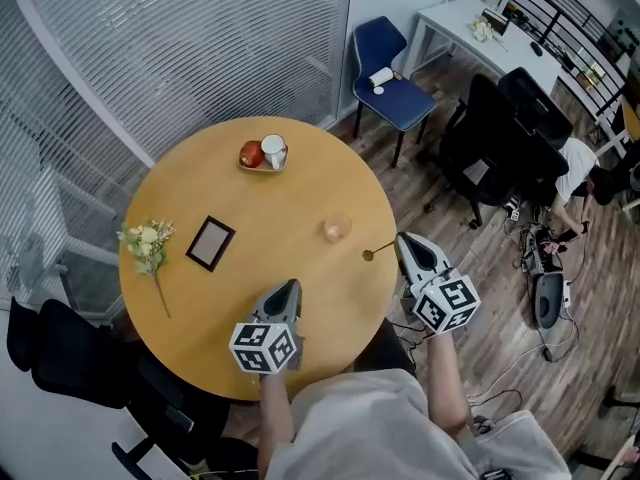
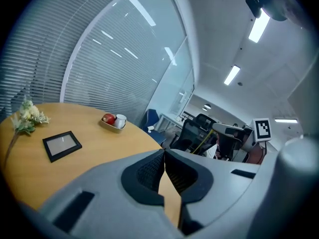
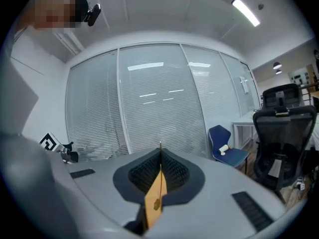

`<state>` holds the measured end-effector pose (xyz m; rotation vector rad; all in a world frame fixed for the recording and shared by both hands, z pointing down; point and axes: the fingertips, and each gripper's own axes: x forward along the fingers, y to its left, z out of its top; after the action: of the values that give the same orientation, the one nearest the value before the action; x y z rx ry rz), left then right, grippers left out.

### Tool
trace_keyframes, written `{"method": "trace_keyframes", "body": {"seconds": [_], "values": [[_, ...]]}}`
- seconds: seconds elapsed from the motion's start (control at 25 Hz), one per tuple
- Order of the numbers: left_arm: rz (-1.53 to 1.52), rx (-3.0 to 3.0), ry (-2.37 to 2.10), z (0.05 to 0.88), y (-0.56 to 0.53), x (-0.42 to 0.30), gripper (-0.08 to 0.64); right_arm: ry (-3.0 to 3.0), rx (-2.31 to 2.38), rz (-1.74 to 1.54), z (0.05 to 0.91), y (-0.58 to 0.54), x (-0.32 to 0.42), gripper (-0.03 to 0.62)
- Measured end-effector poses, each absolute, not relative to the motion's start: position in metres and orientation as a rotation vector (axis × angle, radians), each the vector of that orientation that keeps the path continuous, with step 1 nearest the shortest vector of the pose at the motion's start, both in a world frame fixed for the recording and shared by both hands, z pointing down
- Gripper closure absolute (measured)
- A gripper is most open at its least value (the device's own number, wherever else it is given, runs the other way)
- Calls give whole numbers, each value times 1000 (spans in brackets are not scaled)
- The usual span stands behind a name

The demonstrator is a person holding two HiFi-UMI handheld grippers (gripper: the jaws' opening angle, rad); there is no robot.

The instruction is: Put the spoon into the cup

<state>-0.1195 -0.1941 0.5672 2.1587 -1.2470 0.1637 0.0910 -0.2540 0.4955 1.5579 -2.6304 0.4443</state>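
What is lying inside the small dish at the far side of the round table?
The dish holds a red apple and a white cup. They cover its bottom, and the cup's contents cannot be seen.

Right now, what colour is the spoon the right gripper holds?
The spoon is gold; the head view shows it best.

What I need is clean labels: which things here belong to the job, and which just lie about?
Job: spoon, clamped in the right claw; glass cup.
Lying about: flowers; picture frame; dish with apple and white mug; left claw, shut and empty.
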Motion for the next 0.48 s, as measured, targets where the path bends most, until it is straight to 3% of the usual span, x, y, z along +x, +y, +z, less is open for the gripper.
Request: {"method": "trace_keyframes", "body": {"seconds": [0.48], "values": [[325, 2194, -1158, 597, -196, -96, 551, -2588, 1506, 463, 520, -281, 73, 591]]}}
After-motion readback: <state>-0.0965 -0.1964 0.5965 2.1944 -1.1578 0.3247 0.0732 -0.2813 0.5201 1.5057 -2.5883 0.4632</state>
